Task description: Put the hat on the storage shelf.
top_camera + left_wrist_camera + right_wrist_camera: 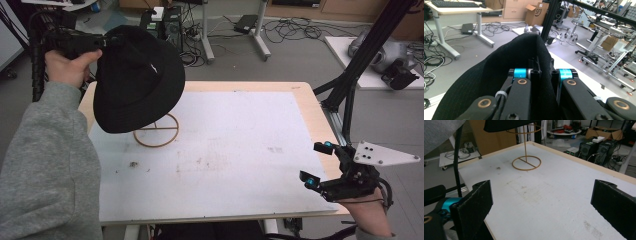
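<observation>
While the right gripper (316,164) sits wide open, lower right, over the white table (240,165), the left gripper (541,75) pinches the black hat (137,80) upper left, above the wire stand (526,163); its own view shows cabled floor (471,47) beyond.

Left gripper (112,41) raised at far left, jaws clamped; right gripper (317,163) low at right edge, jaws wide apart.

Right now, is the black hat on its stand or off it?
Off, or nearly: the black hat hangs tilted from the shut left gripper, above the wire stand.
</observation>
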The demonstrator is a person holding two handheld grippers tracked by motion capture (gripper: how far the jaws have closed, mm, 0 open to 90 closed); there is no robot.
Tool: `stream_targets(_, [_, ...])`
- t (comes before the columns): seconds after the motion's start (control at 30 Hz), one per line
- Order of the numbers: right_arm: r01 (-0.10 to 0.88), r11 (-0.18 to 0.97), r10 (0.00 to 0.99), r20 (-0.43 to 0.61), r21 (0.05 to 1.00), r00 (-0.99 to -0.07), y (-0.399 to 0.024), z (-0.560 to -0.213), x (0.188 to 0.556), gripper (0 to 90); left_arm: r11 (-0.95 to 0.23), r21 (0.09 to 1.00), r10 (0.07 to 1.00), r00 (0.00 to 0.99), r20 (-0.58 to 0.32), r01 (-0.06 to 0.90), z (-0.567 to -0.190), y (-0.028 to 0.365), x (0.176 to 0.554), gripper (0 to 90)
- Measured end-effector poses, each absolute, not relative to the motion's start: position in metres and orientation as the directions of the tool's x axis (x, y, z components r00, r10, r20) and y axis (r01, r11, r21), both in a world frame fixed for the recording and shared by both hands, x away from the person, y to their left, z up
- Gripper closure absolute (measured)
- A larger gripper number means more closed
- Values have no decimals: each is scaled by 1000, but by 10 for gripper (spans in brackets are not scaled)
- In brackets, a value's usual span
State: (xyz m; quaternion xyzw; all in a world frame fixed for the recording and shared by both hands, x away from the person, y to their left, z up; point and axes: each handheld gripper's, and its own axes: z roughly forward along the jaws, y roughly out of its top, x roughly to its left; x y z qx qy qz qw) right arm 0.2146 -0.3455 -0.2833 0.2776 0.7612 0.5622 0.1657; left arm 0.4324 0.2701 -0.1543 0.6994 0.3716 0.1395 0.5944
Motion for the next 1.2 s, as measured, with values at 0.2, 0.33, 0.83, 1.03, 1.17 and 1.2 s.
stream_targets(0.2, [246, 208, 615, 69, 947, -785, -350, -285, 216, 31, -19, 935, 685, 686, -245, 354, -154, 265, 439, 853])
stream_targets(0.33, [248, 214, 612, 68, 945, -788, -349, -286, 217, 31, -26, 933, 689, 683, -243, 359, -157, 261, 441, 853])
stream_targets(0.83, [241, 220, 617, 56, 945, -785, -350, -283, 214, 31, -72, 911, 694, 677, -246, 406, -187, 251, 449, 853])
stream_targets(1.03, [238, 221, 613, 55, 946, -788, -349, -282, 214, 31, -51, 910, 695, 669, -263, 412, -193, 253, 450, 853])
stream_targets(1.17, [232, 228, 606, 49, 946, -794, -346, -283, 217, 31, -64, 905, 695, 670, -262, 420, -199, 251, 449, 852])
stream_targets(1.2, [233, 226, 605, 52, 946, -795, -345, -283, 217, 31, -56, 905, 696, 666, -268, 423, -201, 251, 449, 852])
